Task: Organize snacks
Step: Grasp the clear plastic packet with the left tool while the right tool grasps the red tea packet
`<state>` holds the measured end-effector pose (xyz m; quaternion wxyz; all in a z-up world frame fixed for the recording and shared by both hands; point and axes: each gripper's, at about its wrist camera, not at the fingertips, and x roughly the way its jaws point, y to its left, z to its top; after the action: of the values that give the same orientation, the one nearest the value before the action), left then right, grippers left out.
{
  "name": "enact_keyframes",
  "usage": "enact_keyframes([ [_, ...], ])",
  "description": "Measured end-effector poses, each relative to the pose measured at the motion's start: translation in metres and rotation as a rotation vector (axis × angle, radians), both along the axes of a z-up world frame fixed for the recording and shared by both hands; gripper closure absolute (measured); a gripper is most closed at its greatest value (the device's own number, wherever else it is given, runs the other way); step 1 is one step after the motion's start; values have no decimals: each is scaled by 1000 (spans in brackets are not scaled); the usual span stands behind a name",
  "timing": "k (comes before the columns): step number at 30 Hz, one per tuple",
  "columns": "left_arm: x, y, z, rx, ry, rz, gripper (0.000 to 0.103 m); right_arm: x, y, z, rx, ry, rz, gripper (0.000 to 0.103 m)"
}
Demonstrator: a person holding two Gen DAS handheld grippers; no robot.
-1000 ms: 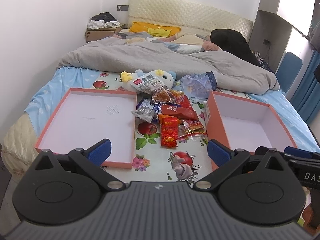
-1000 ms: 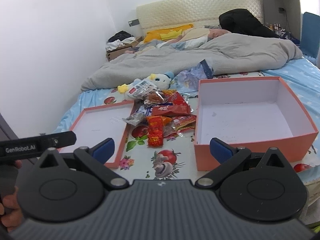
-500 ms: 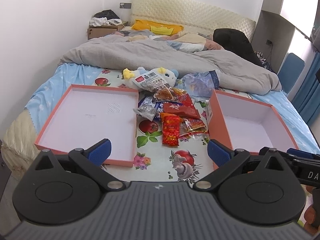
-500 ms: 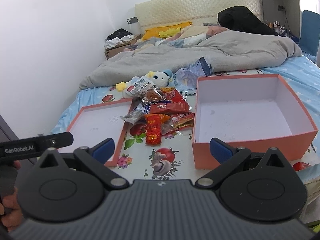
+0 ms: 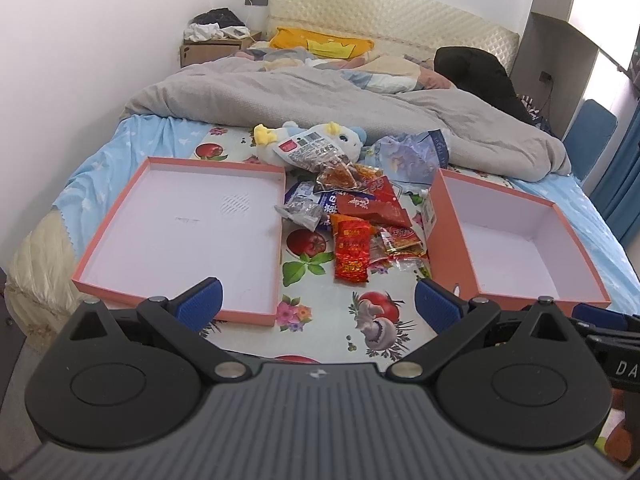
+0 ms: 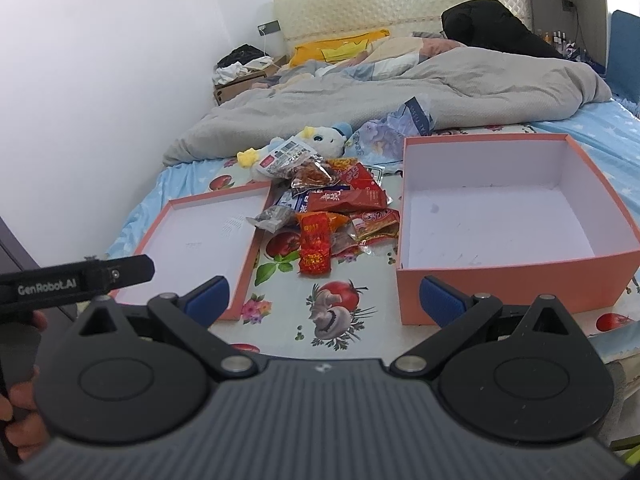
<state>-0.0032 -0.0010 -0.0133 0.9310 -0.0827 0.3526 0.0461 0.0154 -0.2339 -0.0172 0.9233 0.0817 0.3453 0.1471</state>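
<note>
The snack pile (image 5: 352,220) sits mid-frame between the shallow lid (image 5: 276,248) and the deep box (image 5: 448,248). Its nearest red packet (image 5: 351,254) runs lengthwise toward the camera. Both the left gripper (image 5: 318,300) and right gripper (image 6: 324,298) are spread wide, holding nothing. Only the right view shows the box's whole floor.

Left gripper (image 5: 318,300) and right gripper (image 6: 325,300), fingers wide apart.
</note>
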Motion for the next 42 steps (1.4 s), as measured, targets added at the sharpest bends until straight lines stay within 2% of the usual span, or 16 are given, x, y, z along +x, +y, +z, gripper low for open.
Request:
enact_keyframes([
  [4, 11, 6, -6, -4, 19, 5, 0, 4, 5, -6, 6, 19, 18, 0],
  [7, 24, 7, -10, -11, 31, -31, 0, 11, 6, -10, 21, 26, 35, 0],
  [9, 34, 9, -12, -26, 39, -39, 0, 16, 8, -12, 34, 25, 57, 4],
  [15, 71, 13, -21, -22, 68, -61, 0, 41, 25, -21, 11, 44, 78, 5],
  [18, 90, 19, -29, -26, 90, -65, 0, 53, 33, -28, 3, 60, 96, 7],
  [21, 109, 28, -41, -47, 116, -70, 0, 68, 42, -37, -11, 83, 112, 12],
  [27, 147, 47, -64, -53, 161, -81, 1, 99, 60, -54, -45, 107, 127, 13],
  [32, 186, 54, -81, -26, 180, -120, 4, 124, 65, -66, -8, 108, 111, 15],
  [35, 206, 54, -92, -9, 199, -143, 7, 141, 75, -78, -35, 135, 136, 24],
  [42, 252, 58, -122, 17, 227, -204, 12, 172, 93, -112, -80, 191, 141, 25],
])
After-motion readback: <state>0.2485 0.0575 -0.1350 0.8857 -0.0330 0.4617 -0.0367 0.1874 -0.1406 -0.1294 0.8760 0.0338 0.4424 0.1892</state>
